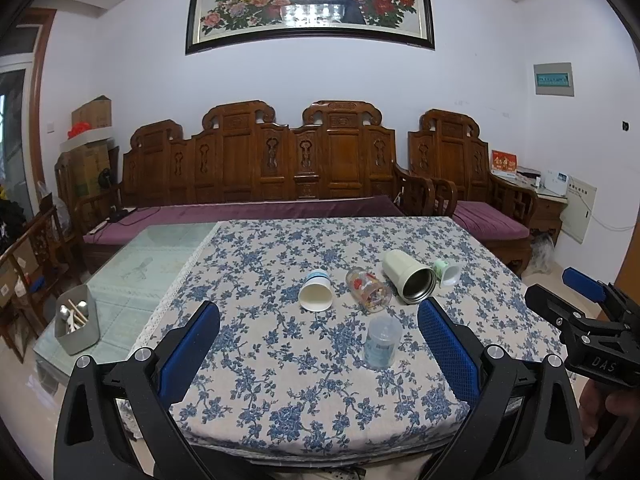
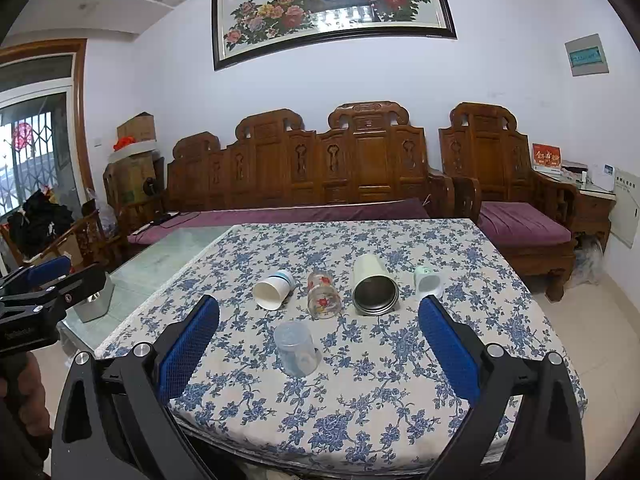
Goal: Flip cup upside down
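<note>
Left gripper (image 1: pixel 318 307): jaws spread wide, nothing in them, hovering over the near edge of the table (image 1: pixel 280 400).

Cups, left to right, in a row mid-table:
- paper cup (image 1: pixel 316 294): on its side, mouth toward the near edge
- glass (image 1: pixel 368 289), red print: on its side
- steel tumbler (image 1: pixel 408 280): on its side, mouth toward the near edge
- small green cup (image 1: pixel 447 272): on its side, just right of the tumbler

In front of the row a clear plastic cup (image 1: pixel 382 342) stands with its narrow end up, so it looks already inverted.

Right gripper (image 2: pixel 319 304): jaws also spread and empty, at the same near edge.

For any cup on its side:
- Grip across the wall mid-body, not the rim.
- Go light on the paper cup, it will crush.
- The glass and tumbler can roll, so close squarely across the axis.
- Lift clear, rotate the mouth down, and set it flat on the cloth before letting go.
</note>
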`<state>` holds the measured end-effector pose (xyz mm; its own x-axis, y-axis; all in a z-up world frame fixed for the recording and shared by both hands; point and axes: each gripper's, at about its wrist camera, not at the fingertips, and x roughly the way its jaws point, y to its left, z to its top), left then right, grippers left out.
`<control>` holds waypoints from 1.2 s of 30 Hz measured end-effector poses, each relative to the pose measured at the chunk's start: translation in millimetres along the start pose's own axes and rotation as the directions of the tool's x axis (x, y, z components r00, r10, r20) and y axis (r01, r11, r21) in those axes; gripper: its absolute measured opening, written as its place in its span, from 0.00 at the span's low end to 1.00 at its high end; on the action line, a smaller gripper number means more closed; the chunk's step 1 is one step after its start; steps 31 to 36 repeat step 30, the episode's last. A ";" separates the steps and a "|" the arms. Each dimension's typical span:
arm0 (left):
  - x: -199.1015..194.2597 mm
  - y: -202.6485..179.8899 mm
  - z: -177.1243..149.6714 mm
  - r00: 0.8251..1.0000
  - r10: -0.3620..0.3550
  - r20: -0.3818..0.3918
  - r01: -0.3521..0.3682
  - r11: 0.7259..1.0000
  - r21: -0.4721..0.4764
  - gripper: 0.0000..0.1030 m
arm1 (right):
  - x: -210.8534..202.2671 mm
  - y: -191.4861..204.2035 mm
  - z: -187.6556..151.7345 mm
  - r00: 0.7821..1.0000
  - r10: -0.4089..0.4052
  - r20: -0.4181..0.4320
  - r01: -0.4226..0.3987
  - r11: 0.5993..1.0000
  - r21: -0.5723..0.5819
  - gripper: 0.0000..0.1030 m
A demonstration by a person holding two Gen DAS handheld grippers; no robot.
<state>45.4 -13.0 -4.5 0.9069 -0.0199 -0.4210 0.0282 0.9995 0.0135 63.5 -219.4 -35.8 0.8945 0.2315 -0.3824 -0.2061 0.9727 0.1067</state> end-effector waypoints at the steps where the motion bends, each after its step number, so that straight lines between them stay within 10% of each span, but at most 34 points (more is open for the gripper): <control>1: 0.3 0.2 0.1 1.000 -0.001 0.000 0.001 1.000 -0.001 0.92 | 0.0 0.2 -0.2 1.000 -0.001 0.000 0.001 1.000 -0.001 0.97; 36: -1.6 -3.2 4.0 1.000 0.004 0.000 -0.004 1.000 -0.001 0.93 | 0.0 0.6 -0.1 1.000 0.002 0.001 -0.002 1.000 0.002 0.97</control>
